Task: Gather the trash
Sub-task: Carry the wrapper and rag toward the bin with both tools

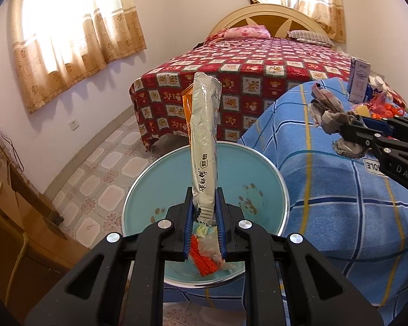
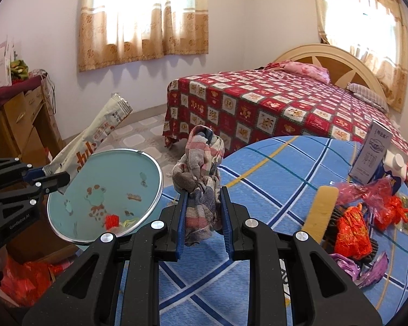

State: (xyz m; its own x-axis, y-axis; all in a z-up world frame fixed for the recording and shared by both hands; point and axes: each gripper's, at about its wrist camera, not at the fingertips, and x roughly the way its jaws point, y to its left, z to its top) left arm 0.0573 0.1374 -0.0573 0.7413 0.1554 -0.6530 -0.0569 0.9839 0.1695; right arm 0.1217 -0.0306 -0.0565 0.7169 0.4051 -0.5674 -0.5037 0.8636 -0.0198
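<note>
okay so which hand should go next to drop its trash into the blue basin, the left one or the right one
Left, probably. The left gripper is shut on the long wrapper directly above the blue basin, so opening should drop it in. The right gripper holds the crumpled cloth over the blue checked tablecloth, beside the basin.

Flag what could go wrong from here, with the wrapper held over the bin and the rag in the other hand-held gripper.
1. The left hand-held gripper pinches the long wrapper only at its bottom end; released now, it may tip past the bin's rim onto the floor.
2. The right hand-held gripper holds the rag loosely bunched; it could slip out or drag across the blue cloth.
</note>
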